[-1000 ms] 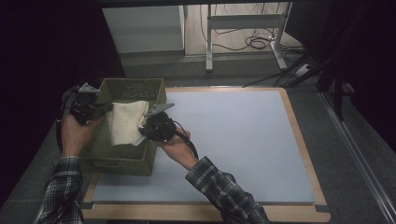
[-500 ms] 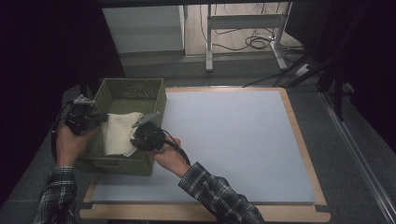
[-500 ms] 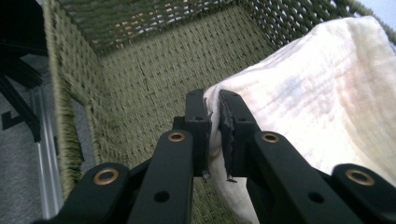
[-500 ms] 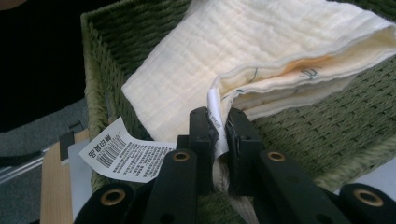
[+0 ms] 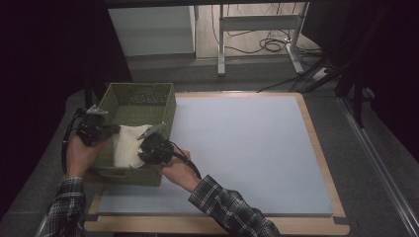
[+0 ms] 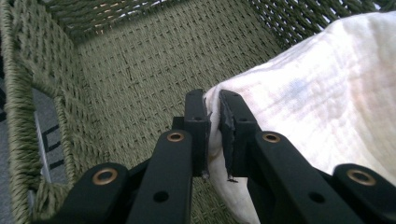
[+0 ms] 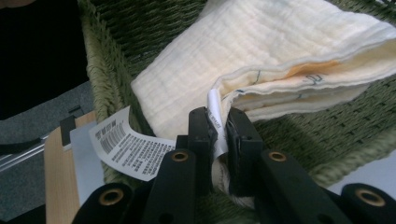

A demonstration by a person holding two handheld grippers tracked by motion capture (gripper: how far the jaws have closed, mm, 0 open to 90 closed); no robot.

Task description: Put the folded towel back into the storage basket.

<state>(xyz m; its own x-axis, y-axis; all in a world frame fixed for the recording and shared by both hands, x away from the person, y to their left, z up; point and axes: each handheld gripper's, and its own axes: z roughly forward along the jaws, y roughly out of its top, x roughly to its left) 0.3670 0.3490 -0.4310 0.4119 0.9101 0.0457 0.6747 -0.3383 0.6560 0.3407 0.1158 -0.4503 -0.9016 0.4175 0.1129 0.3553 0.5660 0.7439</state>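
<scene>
High view: a woven green basket (image 5: 118,103) is seen at the blue mat's (image 5: 247,148) left edge; inside it, a folded cream cloth (image 5: 126,145) is pinched at opposite ends by the left gripper (image 5: 109,131) and right gripper (image 5: 143,150).

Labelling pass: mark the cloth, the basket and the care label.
cloth (image 7: 261,42), right gripper view, top folded layer.
basket (image 6: 140,70), left gripper view, woven inner wall.
care label (image 7: 126,147), right gripper view, printed face.

Cloth (image 5: 127,147): cream, crinkled weave, folded in several layers, with a white printed label at one edge. It lies in the near half of the basket (image 5: 129,100), an olive-green woven rectangular bin standing upright at the bench's left edge.
</scene>
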